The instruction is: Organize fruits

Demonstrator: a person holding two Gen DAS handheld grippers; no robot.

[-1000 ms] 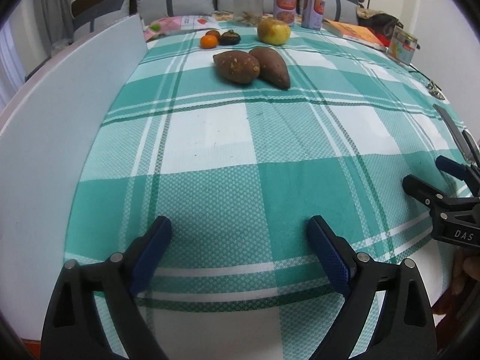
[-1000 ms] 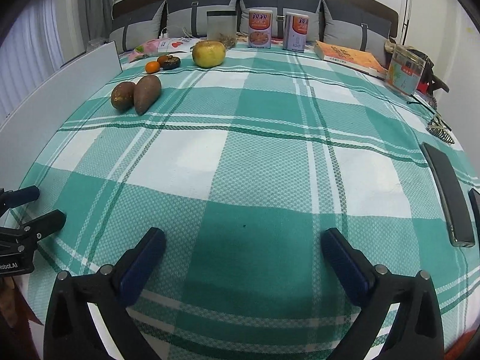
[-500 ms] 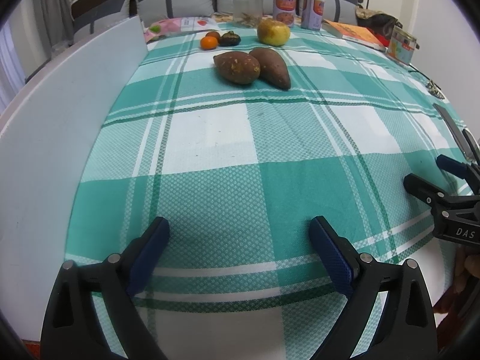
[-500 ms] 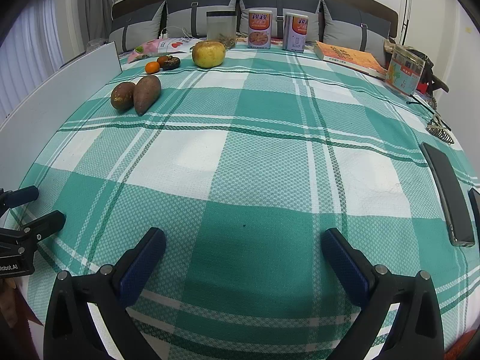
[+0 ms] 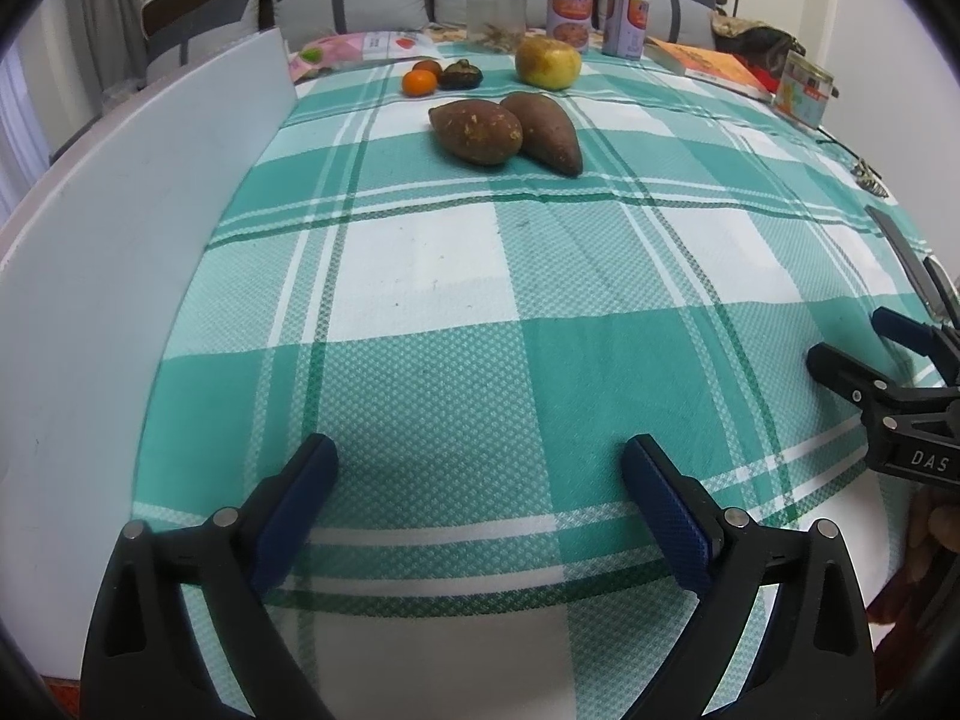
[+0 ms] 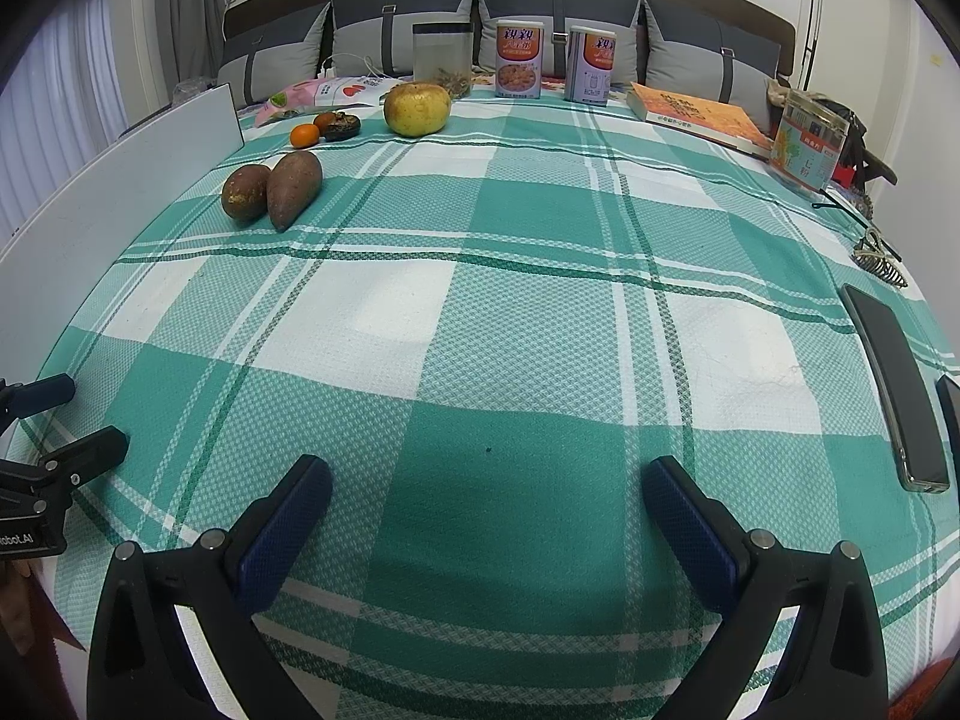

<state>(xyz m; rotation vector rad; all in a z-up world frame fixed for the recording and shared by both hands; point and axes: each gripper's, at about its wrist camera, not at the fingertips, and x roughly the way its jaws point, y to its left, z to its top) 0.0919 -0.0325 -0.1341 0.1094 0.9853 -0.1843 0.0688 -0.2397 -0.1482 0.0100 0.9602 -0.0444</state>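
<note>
Two brown sweet potatoes [image 5: 507,131] [image 6: 273,189] lie side by side, touching, on the green checked tablecloth [image 5: 480,312]. Behind them sit a small orange mandarin [image 5: 419,83] [image 6: 304,135], a dark brown fruit [image 5: 459,74] [image 6: 342,125] and a large yellow pomelo [image 5: 548,63] [image 6: 417,108]. My left gripper [image 5: 479,477] is open at the near edge, far from the fruit, nothing between its fingers. My right gripper [image 6: 487,495] is open too, holding nothing, and it shows at the right edge of the left wrist view [image 5: 852,354].
A white board [image 5: 120,252] stands along the left side of the cloth. At the back are a clear jar [image 6: 443,57], two cans [image 6: 519,59], a snack packet [image 6: 327,93], a book [image 6: 699,114] and a clear box [image 6: 807,141]. A dark phone [image 6: 897,384] lies at the right edge.
The left wrist view has shifted slightly; the fruit sits a little lower in it. Nothing on the table has moved and both grippers stay open.
</note>
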